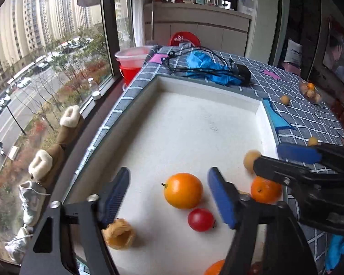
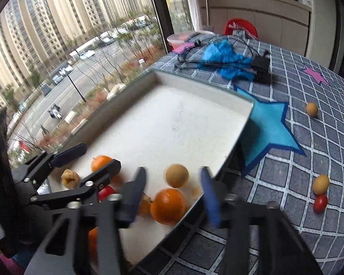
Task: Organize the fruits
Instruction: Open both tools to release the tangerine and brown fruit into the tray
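Left gripper (image 1: 168, 197) spread wide over the white tray (image 1: 195, 123), gripping nothing; 1 orange (image 1: 183, 190) loose between the blue pads, touching neither. Right gripper (image 2: 173, 191) likewise wide and empty, 1 blurred tan longan (image 2: 177, 175) in the gap.

Inside the tray, near its front end: 2 whole oranges plainly seen, the second (image 1: 266, 189) by the right wall, plus 1 orange edge at the bottom; 1 cherry tomato (image 1: 201, 219); 1 husked physalis (image 1: 119, 233).

Outside the tray, on the checked tablecloth (image 2: 286, 183) to its right: 2 longans (image 2: 320, 184) (image 2: 312, 109) and 1 cherry tomato (image 2: 320, 203). Beyond the tray's far rim: 1 blue plastic bag (image 2: 224, 57), 1 black adapter (image 2: 260, 65).
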